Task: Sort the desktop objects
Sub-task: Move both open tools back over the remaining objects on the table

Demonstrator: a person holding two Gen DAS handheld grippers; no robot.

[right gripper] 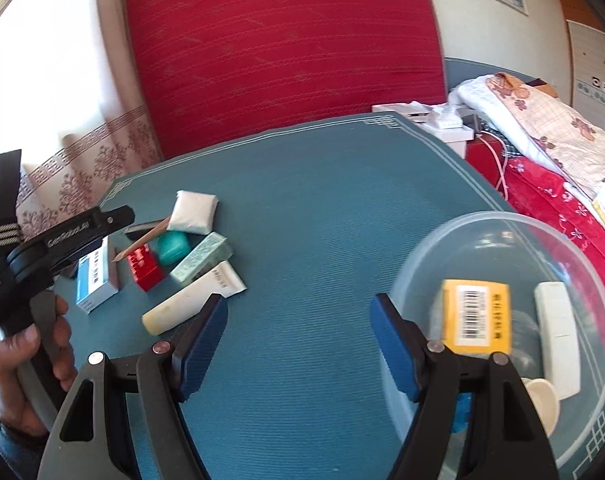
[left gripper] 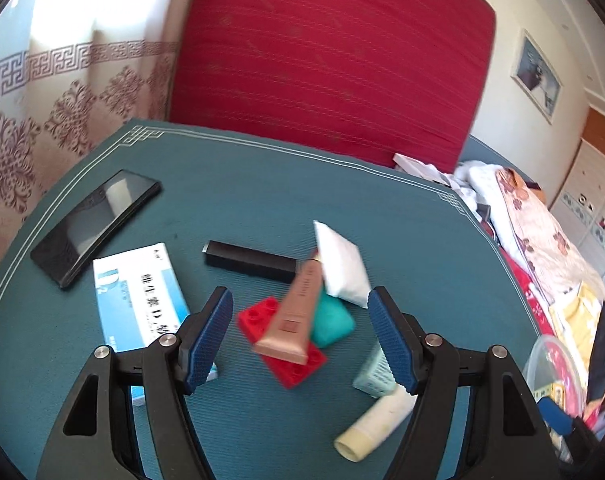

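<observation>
My left gripper [left gripper: 300, 334] is open above a pile on the teal mat: a rose-gold tube [left gripper: 292, 316] lies across a red brick [left gripper: 280, 344], beside a teal case [left gripper: 332, 320], a white pouch [left gripper: 342, 264], a pale green box [left gripper: 372, 376] and a cream tube [left gripper: 372, 424]. My right gripper [right gripper: 298, 344] is open and empty over bare mat, left of a clear bowl [right gripper: 502, 224] holding a yellow box [right gripper: 474, 316] and a white box [right gripper: 558, 336]. The pile shows in the right view, with the red brick [right gripper: 146, 270] and cream tube [right gripper: 190, 300].
A phone [left gripper: 94, 224], a blue-white medicine box [left gripper: 138, 296] and a black bar [left gripper: 250, 260] lie on the mat's left part. A red cushion [left gripper: 330, 60] stands behind the table. Bedding [left gripper: 542, 240] and clutter lie at the right. The left gripper's body [right gripper: 42, 252] and hand show in the right view.
</observation>
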